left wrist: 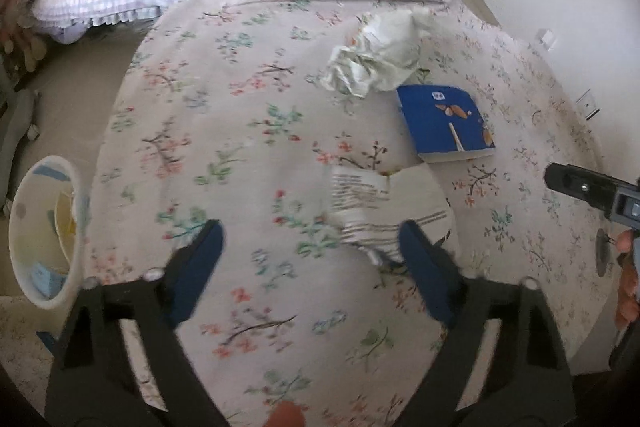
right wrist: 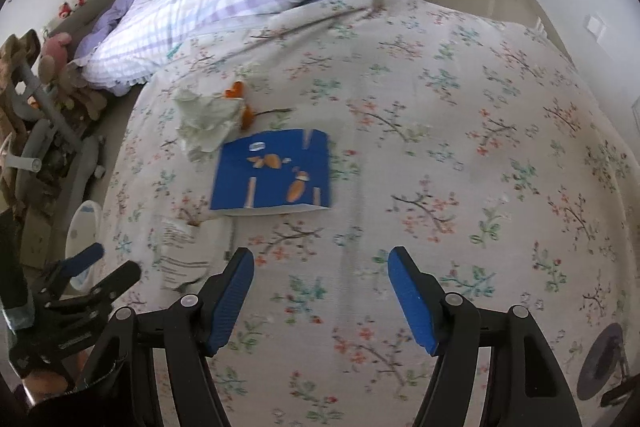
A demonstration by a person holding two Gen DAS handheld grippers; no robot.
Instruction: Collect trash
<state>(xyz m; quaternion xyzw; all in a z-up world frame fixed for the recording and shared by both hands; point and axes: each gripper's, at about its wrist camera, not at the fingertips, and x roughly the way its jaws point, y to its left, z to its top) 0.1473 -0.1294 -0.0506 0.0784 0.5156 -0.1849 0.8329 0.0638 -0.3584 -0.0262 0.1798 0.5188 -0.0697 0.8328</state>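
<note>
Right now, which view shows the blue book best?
The right wrist view: the blue book lies near the middle, its cover large and unobstructed. The left wrist view shows the blue book smaller, off to the right, partly tucked under crumpled paper.

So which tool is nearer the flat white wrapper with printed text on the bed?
Left. The left tool hangs open right over the wrapper, one finger at its edge. The right tool is open over bare bedspread, with the wrapper off to its left.
</note>
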